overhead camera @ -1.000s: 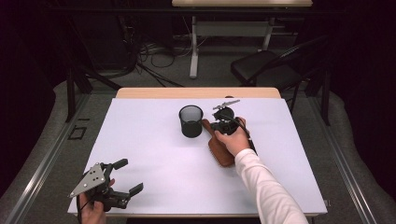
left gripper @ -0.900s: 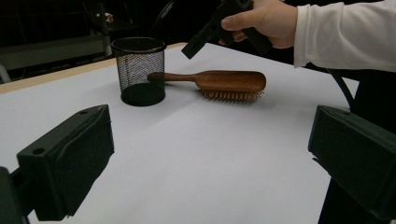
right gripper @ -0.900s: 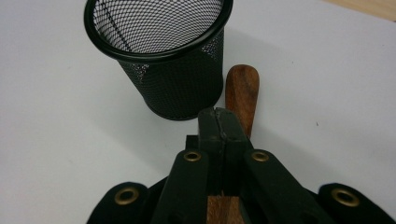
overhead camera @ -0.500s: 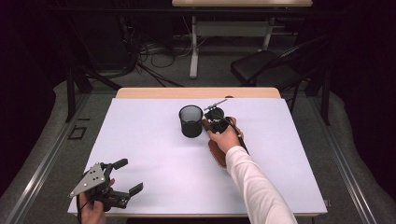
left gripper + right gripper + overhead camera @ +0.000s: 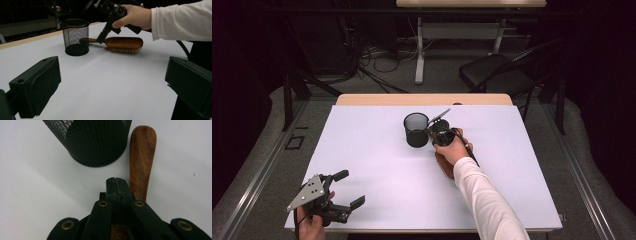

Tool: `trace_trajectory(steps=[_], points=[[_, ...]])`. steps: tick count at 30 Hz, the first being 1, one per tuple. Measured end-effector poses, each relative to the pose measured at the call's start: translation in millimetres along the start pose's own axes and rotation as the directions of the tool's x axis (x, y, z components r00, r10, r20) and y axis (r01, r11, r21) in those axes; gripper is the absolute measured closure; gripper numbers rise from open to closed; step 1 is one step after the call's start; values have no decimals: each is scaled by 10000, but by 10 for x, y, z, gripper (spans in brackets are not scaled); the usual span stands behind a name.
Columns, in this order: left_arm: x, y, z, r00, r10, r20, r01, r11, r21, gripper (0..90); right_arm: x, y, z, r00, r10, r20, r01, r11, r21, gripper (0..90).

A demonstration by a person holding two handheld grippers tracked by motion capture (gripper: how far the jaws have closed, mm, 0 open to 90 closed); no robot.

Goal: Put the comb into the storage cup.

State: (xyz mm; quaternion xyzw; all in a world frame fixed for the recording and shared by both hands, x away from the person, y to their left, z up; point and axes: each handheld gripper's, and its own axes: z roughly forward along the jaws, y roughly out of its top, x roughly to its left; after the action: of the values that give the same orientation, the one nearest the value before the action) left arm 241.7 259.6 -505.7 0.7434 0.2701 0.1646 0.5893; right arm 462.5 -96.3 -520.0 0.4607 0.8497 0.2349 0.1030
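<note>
White table (image 5: 362,130): hairbrush (image 5: 141,157) just beside right claw (image 5: 116,185).

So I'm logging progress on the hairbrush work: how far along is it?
Early. Nothing looks done: the hairbrush lies flat on the table, bristles down, beside the mesh cup. In hand: the right gripper, jaws shut and empty, sits by the brush handle. Left gripper waits open. Gripping and lifting remain.

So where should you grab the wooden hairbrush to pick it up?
Probably by the narrow handle, coming straight down from above. The hairbrush lies flat, bristles down, its handle thin enough for the jaws to straddle. The mesh cup stands close beside it, so keep clear.
</note>
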Motion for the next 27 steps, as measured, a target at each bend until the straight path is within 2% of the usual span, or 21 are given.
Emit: trace_trajectory(steps=[1, 2, 8, 13, 15, 17, 23, 24, 27], points=[[1, -1, -1, 10000, -8, -4, 8, 10000, 5, 4, 5, -8, 9, 9998, 208, 5, -208, 9997, 94, 900], [3, -1, -2, 10000, -16, -4, 16, 10000, 6, 4, -22, -5, 14, 10000, -36, -33, 36, 9999, 128, 900], [7, -4, -4, 10000, -19, -62, 19, 10000, 48, 4, -36, -16, 8, 10000, -47, 75, 45, 9996, 279, 900], [8, -5, -6, 9999, -54, -116, 54, 10000, 7, 4, -64, -43, -17, 10000, -4, 3, 4, 10000, 99, 900], [11, -7, -4, 9999, -83, -78, 83, 10000, 3, 4, -69, -52, -37, 9997, 229, -8, -229, 9995, 220, 900], [8, -6, -3, 9999, -65, -135, 65, 10000, 32, 4, -114, -63, -32, 10000, 17, -35, -16, 9999, 125, 900], [14, -8, -10, 9999, -96, -96, 96, 10000, -4, 4, -164, -107, -58, 9988, 461, -165, -457, 9986, 264, 900], [15, -9, -12, 9999, -103, -100, 103, 9999, -8, 4, -173, -115, -58, 9992, 360, -151, -358, 9993, 127, 900], [14, -8, -13, 9999, -96, -99, 95, 10000, -4, 4, -197, -132, -78, 9998, 194, -32, -193, 9997, 175, 900]])
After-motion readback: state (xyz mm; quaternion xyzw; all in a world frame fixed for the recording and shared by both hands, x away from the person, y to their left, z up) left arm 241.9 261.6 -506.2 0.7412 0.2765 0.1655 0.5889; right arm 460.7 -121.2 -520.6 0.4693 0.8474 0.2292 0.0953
